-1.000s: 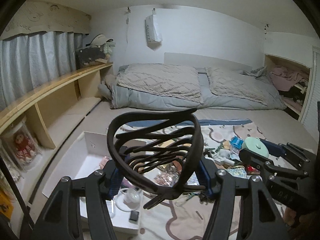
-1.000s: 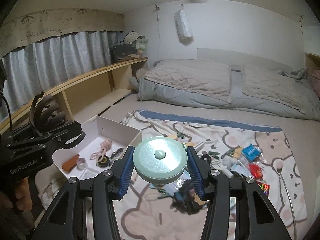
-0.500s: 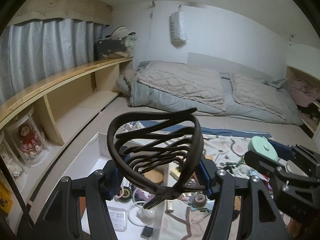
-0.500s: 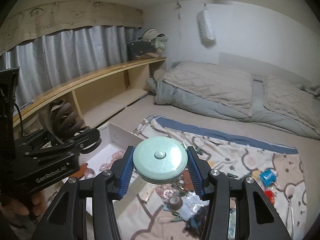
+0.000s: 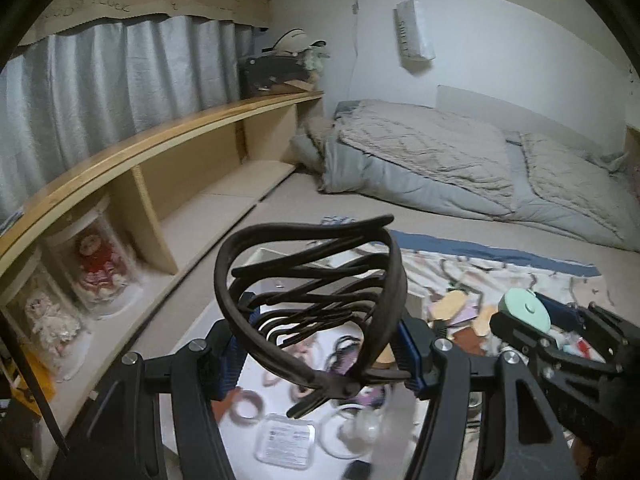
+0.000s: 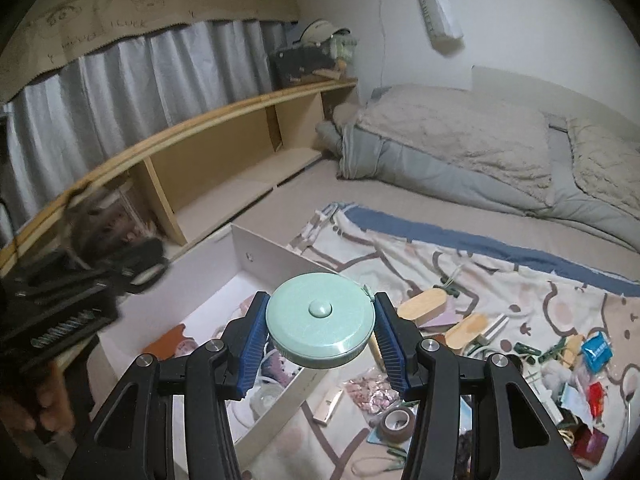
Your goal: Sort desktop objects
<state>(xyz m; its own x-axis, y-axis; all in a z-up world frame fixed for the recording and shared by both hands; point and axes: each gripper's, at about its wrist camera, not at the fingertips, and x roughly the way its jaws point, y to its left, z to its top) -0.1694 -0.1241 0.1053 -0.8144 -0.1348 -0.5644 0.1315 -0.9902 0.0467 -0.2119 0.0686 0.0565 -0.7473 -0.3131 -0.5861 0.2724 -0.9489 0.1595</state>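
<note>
Headbands (image 5: 312,304), a bundle of dark curved bands fanned out like a cage, are sitting clamped between the blue pads of the left hand-held gripper (image 5: 324,354), filling the lower centre of the left wrist view. The bundle is being held above a white open box (image 5: 280,392), whose floor is showing below and behind it.

In the right wrist view, the right hand-held gripper (image 6: 320,330) is squeezing a round mint-green tape measure (image 6: 320,314) by its edges, flat face up, in the lower centre of the frame. It is hovering just over the near wall of the white box (image 6: 276,256), roughly above the box's right-hand edge. The left hand-held gripper is appearing as a dark blur at the left edge of this view.

Inside the box, several small things are already lying: a clear plastic case (image 5: 286,442), rings of tape (image 5: 248,402), hair ties (image 5: 344,354) and a brown item (image 6: 166,342). That suggests the sorting is partly done.

Much is still waiting. On the patterned blanket (image 6: 480,264) spread over the floor, to the right of the box, loose items are lying scattered: two wooden pieces (image 6: 422,304), a brown tape roll (image 6: 396,424), a blue packet (image 6: 596,350), red packets and green clips toward the lower right corner.

Both held items are looking ready to be lowered into the box; neither is released yet. A made bed (image 6: 460,140) is filling the upper right, and a long wooden shelf (image 6: 200,128) is running along the left under grey curtains.
</note>
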